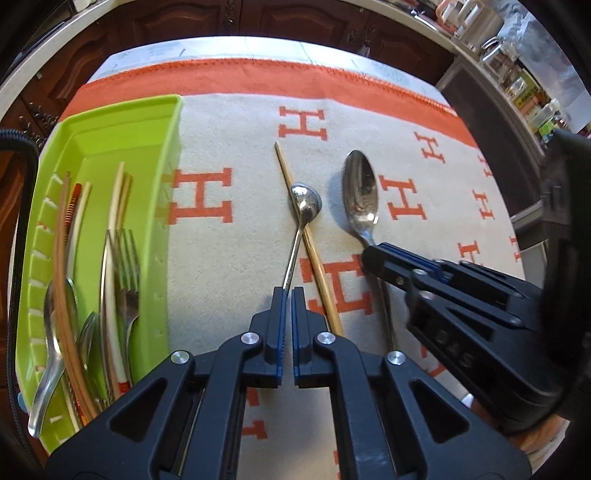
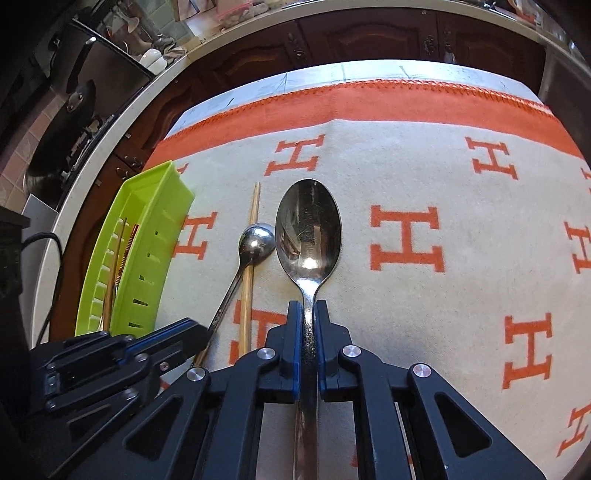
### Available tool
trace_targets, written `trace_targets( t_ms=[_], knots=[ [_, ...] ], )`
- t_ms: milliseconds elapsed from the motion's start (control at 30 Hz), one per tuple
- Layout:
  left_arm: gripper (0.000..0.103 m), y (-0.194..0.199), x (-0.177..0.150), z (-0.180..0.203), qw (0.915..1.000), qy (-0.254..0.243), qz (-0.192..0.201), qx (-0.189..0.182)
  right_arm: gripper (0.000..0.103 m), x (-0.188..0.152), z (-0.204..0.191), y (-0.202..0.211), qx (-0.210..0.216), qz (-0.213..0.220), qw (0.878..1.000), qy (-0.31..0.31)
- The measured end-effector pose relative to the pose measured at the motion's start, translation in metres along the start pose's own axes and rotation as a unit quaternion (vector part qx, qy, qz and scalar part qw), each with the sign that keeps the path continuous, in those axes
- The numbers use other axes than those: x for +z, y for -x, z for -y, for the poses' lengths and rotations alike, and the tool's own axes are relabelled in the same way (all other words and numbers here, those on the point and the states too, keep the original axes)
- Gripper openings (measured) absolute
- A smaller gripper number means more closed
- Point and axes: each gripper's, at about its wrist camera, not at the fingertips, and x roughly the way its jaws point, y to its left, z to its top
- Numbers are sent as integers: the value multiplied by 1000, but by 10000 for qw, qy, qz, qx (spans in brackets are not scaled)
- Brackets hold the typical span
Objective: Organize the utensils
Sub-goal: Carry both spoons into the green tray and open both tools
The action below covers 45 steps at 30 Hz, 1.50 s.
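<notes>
The left claw (image 1: pixel 287 295) is clenched on the thin handle of the small spoon (image 1: pixel 306 201), whose round bowl lies on the patterned cloth (image 1: pixel 236 147) covering the worktop. The right claw (image 2: pixel 307 308) is clenched on the neck of the large spoon (image 2: pixel 308 230), the handle running back between its blue pads (image 2: pixel 295 332).

Taking the green tray (image 1: pixel 164 229) as the landmark: the small spoon lies to its right on the cloth, its stem crossing over a single wooden chopstick (image 1: pixel 306 236) that runs diagonally beneath it. The large spoon sits further right of the tray, just beyond the small spoon, bowl up and pointing away from the cameras. In the right wrist view the two spoon bowls sit just beside each other.

Inside the tray lie several chopsticks (image 1: pixel 70 258), forks (image 1: pixel 127 266) and spoons (image 1: pixel 48 365), all lengthwise. Behind the tray, past the cloth's orange border, stand dark wooden cabinets (image 1: pixel 295 18).
</notes>
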Motion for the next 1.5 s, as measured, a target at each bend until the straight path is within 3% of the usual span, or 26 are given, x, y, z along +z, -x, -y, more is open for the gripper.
trace_targets(
  t_ms=[100, 167, 300, 400, 433, 700, 933, 1200, 1367, 1500],
  knots=[
    [9, -5, 4, 2, 9999, -86, 25, 80, 6, -5, 6, 4, 52, 10, 10000, -22],
    [23, -9, 5, 3, 9999, -94, 3, 79, 6, -5, 8, 4, 91, 7, 9999, -48],
    [26, -11, 7, 6, 9998, -162, 53, 99, 6, -8, 14, 7, 189, -5, 9998, -101],
    [19, -12, 8, 9, 9995, -230, 118, 184, 6, -9, 16, 7, 204, -2, 9997, -103],
    [4, -13, 8, 9, 9994, -254, 122, 222, 6, -9, 17, 7, 211, -2, 9997, -108],
    [0, 0, 3, 1, 9995, -29, 274, 170, 6, -10, 26, 12, 390, -45, 9987, -334],
    [0, 53, -14, -6, 9973, 52, 727, 27, 6, -16, 24, 34, 735, 4, 9961, -481],
    [0, 125, -44, -32, 9896, 156, 1427, 117, 6, -27, -32, 73, 1441, 49, 9895, -82],
    [0, 164, -66, -61, 9811, 389, 1870, 300, 6, -28, -76, 86, 1967, -163, 9803, 86],
    [0, 183, -81, -83, 9746, 520, 2116, 512, 4, -24, -115, 92, 2099, -279, 9768, 310]
  ],
)
